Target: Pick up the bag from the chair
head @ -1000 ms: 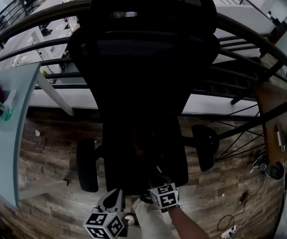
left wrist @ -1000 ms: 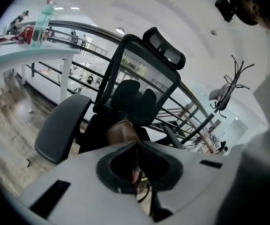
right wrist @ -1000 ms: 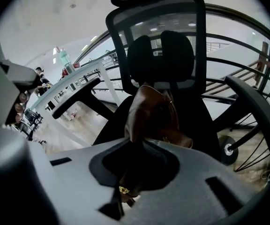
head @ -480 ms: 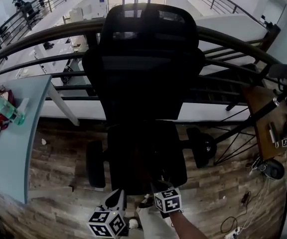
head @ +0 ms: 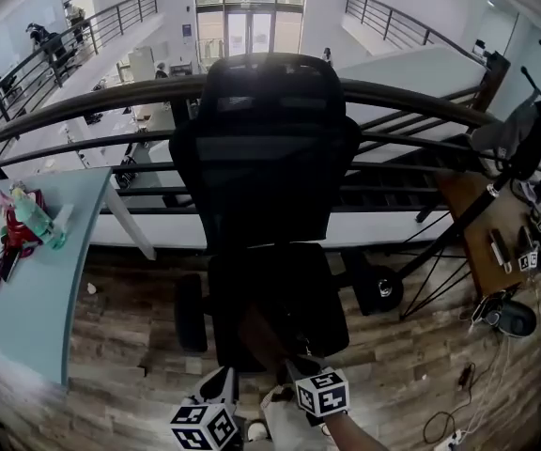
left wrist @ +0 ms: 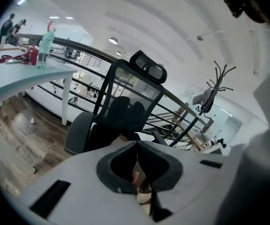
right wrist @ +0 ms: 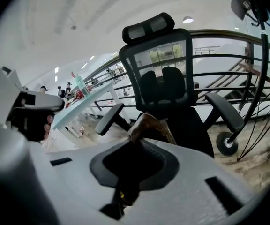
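Note:
A black mesh office chair [head: 269, 158] faces me, and its seat [head: 294, 289] fills the lower middle of the head view. A brown bag [head: 263, 332] hangs over the seat's front edge, between my two grippers. My right gripper [head: 296, 366] is shut on the bag's brown top [right wrist: 150, 124], which sticks up past its jaws [right wrist: 135, 142]. My left gripper [head: 222, 376] is also closed, with a tan piece of the bag [left wrist: 121, 139] pinched at its jaw line [left wrist: 136, 146]. Most of the bag is hidden behind the gripper bodies.
A pale blue table [head: 17, 299] stands at the left with a green bottle [head: 38, 217] and red items. A curved dark railing [head: 421, 97] runs behind the chair. The chair's armrests [head: 189, 310] flank the seat. A coat stand [head: 524, 130], a wooden desk [head: 482, 224] and floor cables [head: 458, 412] are at the right.
Both grippers have risen and drawn back from the chair, and the brown bag has come up with them. The chair looks smaller and farther away.

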